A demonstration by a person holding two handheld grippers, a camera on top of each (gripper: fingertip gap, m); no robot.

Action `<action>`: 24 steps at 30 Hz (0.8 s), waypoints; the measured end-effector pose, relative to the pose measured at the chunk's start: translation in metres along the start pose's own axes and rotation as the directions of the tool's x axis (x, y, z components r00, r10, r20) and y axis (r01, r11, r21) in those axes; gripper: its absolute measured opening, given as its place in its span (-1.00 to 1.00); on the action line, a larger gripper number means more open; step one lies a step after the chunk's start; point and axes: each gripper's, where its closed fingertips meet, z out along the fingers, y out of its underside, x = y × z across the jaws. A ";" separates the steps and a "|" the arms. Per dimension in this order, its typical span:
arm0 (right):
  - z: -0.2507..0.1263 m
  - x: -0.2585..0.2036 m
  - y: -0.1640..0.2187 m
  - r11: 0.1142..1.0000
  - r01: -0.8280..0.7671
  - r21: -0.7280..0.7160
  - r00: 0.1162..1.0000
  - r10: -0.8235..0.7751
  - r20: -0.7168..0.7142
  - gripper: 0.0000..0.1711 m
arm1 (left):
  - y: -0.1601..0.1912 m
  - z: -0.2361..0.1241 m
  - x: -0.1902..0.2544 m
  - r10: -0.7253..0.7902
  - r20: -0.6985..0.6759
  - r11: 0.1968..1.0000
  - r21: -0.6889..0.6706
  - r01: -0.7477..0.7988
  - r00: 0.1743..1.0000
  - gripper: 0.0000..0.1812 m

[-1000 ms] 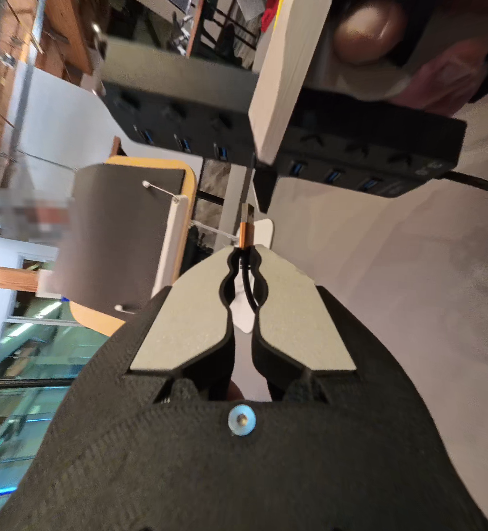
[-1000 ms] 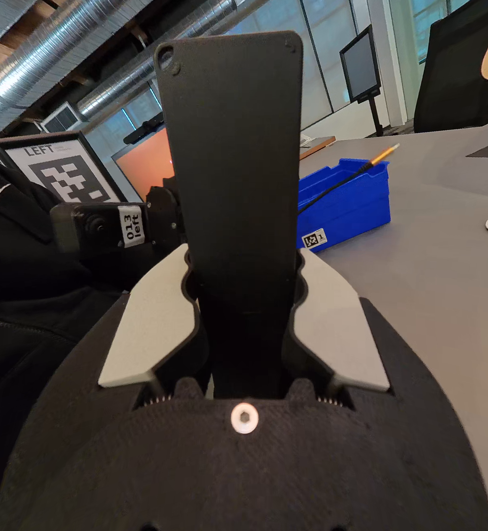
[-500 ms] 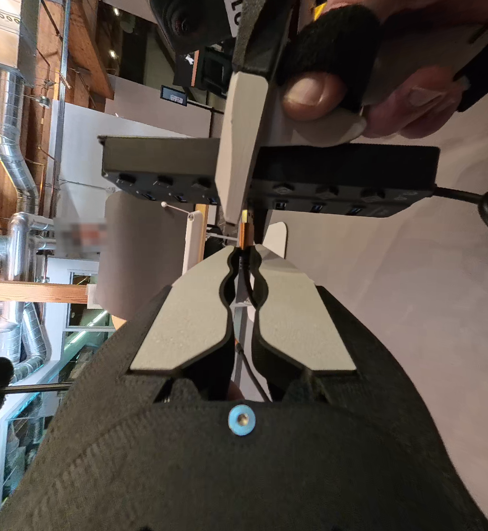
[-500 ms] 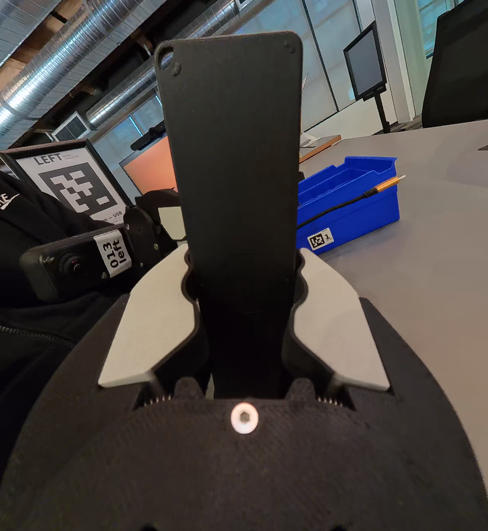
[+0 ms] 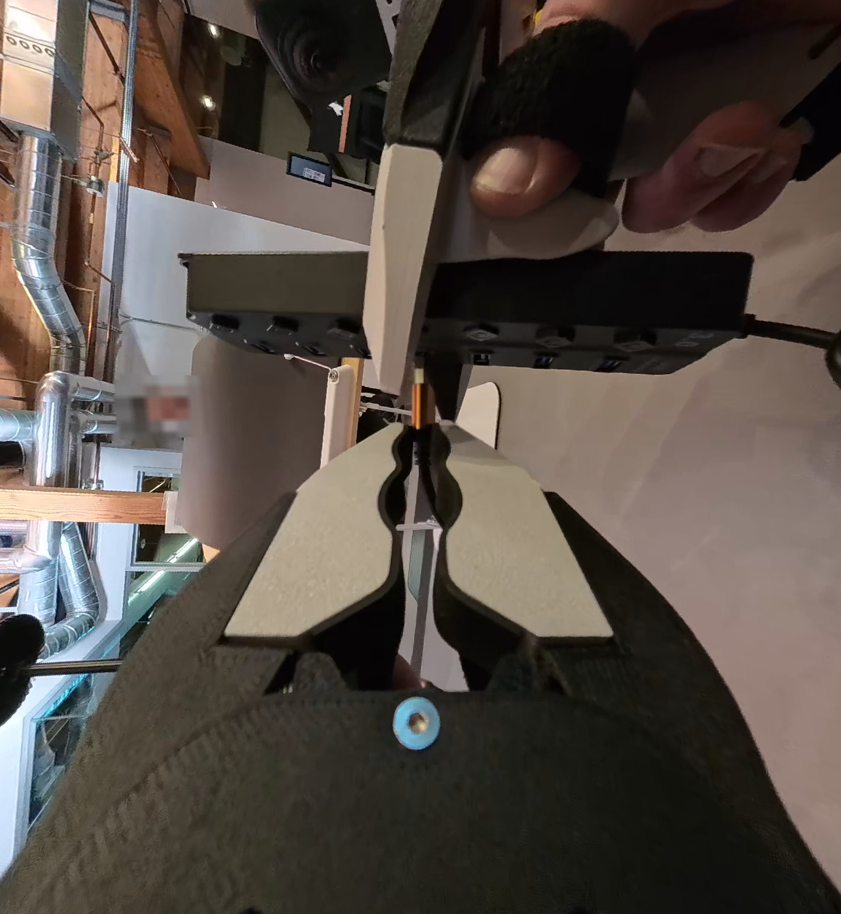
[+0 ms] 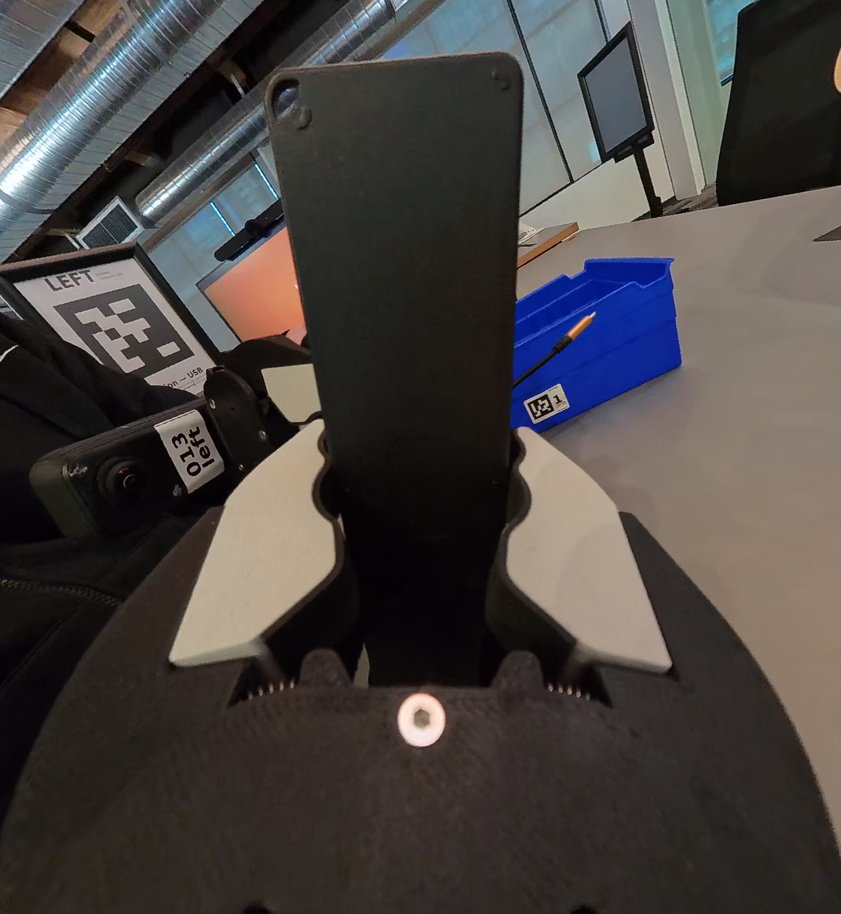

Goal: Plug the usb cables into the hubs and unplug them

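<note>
The left gripper [image 5: 421, 435], fingers clamped on the orange-collared USB plug [image 5: 419, 403], has brought it up to the long black hub [image 5: 582, 297] pinched in the right gripper [image 6: 421, 455], so insertion looks imminent.

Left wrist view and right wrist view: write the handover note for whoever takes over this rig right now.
Left tool: shut on the USB plug, orange-sleeved, its cable running back between the fingers.
Right tool: shut on the black hub, held up off the grey table.
Plug tip sits right at the hub's port row, beside the right tool's pale finger; whether it has entered a port cannot be told.
Another orange-tipped cable shows in front of the blue bin.
Left: seat the plug, then unplug; repeat for the other cable.
</note>
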 end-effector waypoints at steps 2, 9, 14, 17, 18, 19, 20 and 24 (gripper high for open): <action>0.000 0.000 0.000 1.000 -0.001 -0.002 1.000 0.001 0.003 -0.25 | -0.001 0.000 -0.001 0.008 0.003 1.000 0.004 -0.008 1.000 -0.92; 0.000 -0.001 0.000 1.000 -0.009 0.002 1.000 0.009 0.015 -0.25 | -0.002 -0.003 -0.001 0.001 0.008 0.999 0.039 -0.001 1.000 -0.92; 0.000 -0.003 0.000 1.000 -0.011 -0.004 1.000 0.011 0.025 -0.25 | -0.005 -0.005 -0.001 -0.001 0.003 0.997 0.076 0.000 1.000 -0.93; 0.001 -0.004 0.002 1.000 -0.015 -0.011 0.999 0.016 0.035 -0.25 | -0.005 -0.005 -0.001 0.009 -0.005 0.996 0.091 -0.008 1.000 -0.93; 0.001 -0.004 0.002 1.000 -0.017 -0.012 0.999 0.018 0.037 -0.25 | -0.004 -0.005 -0.001 0.008 -0.005 0.996 0.091 -0.007 1.000 -0.93; 0.001 -0.004 0.002 1.000 -0.019 -0.014 0.999 0.020 0.039 -0.25 | -0.004 -0.005 0.000 0.010 -0.006 0.996 0.094 -0.009 1.000 -0.93; 0.001 -0.005 0.003 1.000 -0.021 -0.016 0.999 0.022 0.043 -0.25 | -0.005 -0.006 0.000 0.008 -0.009 0.995 0.099 -0.007 1.000 -0.93; 0.002 -0.008 0.004 0.999 -0.027 -0.024 0.997 0.028 0.065 -0.25 | -0.004 -0.007 -0.001 0.006 -0.017 0.993 0.114 -0.004 1.000 -0.93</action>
